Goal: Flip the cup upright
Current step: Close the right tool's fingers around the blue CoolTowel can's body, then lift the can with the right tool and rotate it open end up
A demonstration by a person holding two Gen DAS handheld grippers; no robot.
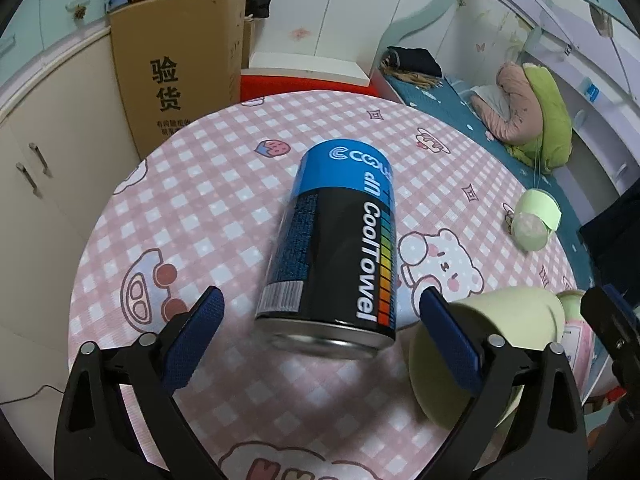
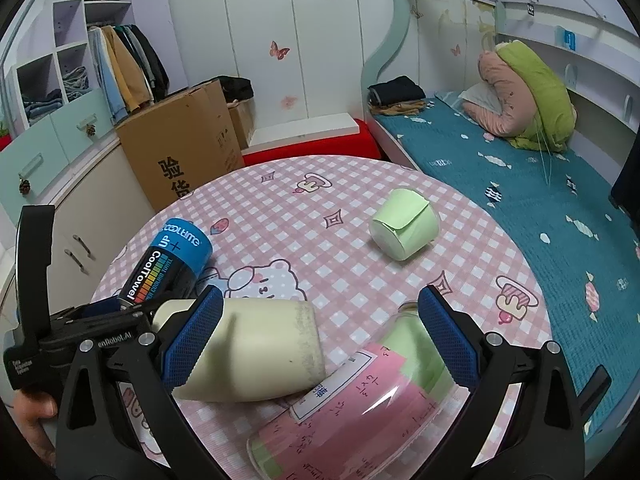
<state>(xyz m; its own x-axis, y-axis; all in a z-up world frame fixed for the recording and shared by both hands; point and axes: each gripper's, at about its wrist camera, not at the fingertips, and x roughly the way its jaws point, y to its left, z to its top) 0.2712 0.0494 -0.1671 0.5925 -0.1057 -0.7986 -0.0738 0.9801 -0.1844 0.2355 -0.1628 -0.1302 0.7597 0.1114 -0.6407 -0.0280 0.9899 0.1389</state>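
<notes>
The cream cup (image 2: 256,350) lies on its side on the pink checked tablecloth (image 2: 320,208), a plain matte beaker with a speckled grey band round one end; in the left wrist view it (image 1: 500,320) sits just behind that gripper's right finger. Just beside it, nearer the right camera, a clear jar (image 2: 360,408) also lies down, with pink and green paper with handwriting showing through its wall. Farther off, a pale green paper cup (image 2: 404,226) rests on its side, its folded flap facing out. The blue-and-black CoolTowel can (image 1: 340,248) lies tipped over between the spread fingers of the left gripper (image 1: 320,320). The right gripper (image 2: 320,320) is likewise parted, straddling the cup and jar, gripping nothing.
</notes>
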